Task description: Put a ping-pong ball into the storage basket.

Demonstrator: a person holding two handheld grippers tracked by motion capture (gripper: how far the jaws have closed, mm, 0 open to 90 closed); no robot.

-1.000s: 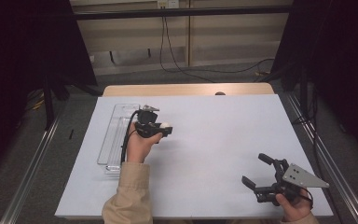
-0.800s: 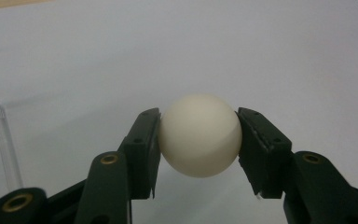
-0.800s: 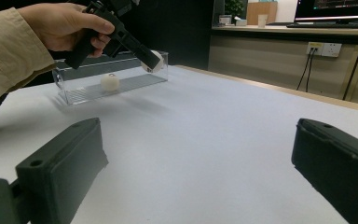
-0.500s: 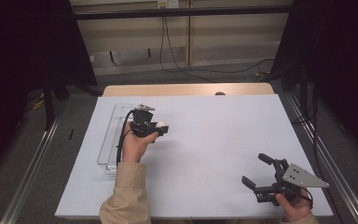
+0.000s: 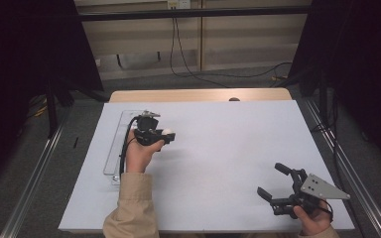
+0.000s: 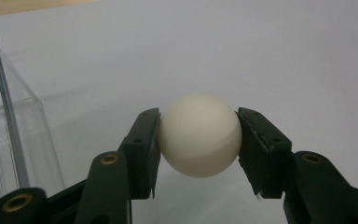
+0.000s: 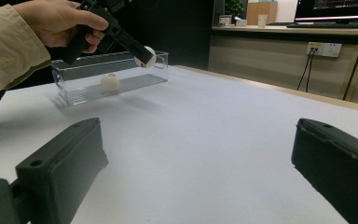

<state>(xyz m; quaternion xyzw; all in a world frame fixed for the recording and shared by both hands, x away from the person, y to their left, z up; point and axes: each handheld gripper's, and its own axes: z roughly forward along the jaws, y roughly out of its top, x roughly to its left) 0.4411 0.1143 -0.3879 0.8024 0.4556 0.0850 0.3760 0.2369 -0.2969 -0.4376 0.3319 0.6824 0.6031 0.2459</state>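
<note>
— Left gripper (image 6: 198, 140): what's it got?
— Clamped on a white ball (image 6: 199, 135), held above the worktop (image 5: 228, 148) just beside the clear box (image 7: 121, 70); another ball (image 7: 109, 82) lies inside.
— Right gripper (image 5: 278, 186)?
— Jaws wide apart, nothing between them, low at the near corner

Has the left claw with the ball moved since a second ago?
Barely. In the high view the left claw, shut on the white ball, sits slightly farther up the table alongside the clear tray, not sideways.
</note>
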